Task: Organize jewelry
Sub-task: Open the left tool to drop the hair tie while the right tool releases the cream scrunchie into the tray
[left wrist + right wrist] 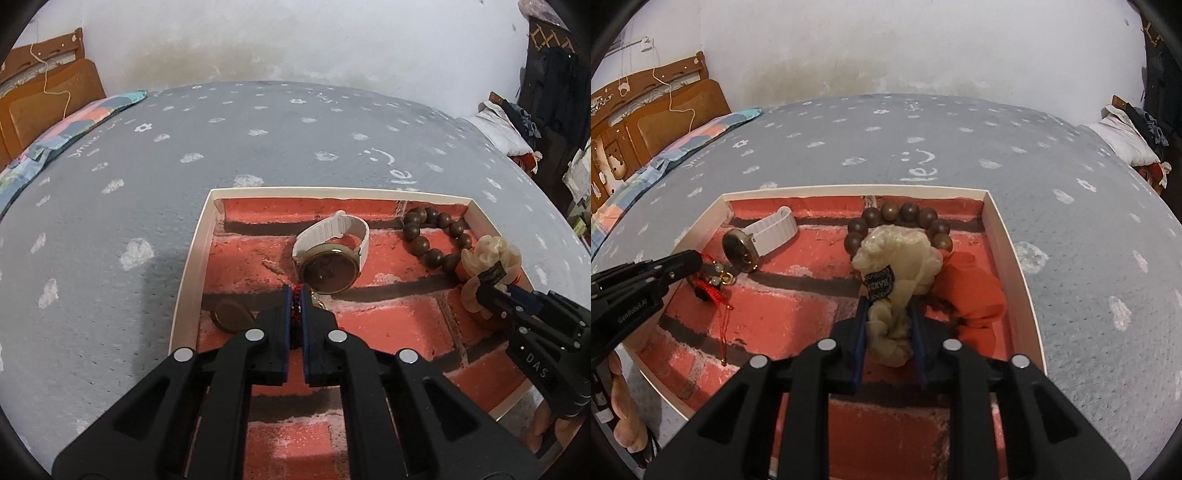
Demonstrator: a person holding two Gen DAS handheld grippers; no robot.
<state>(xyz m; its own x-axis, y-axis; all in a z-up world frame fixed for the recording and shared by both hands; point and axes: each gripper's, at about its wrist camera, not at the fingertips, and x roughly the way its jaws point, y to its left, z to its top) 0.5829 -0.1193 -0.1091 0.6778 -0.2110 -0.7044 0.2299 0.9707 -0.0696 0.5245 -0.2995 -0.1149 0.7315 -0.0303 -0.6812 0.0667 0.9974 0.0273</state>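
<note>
Left gripper (pixel 294 295) pinched on red cord charm (pixel 714 280) at tray (pixel 192 258) near-left, light, floppy, grip the knot; right gripper (pixel 888 314) clamps soft cream scrunchie (pixel 897 266) mid-body beside wooden bead bracelet (pixel 905 214), squashy, non-fragile.

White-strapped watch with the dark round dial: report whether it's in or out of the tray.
In: the watch lies on the brick-patterned floor inside the white-walled tray.
</note>
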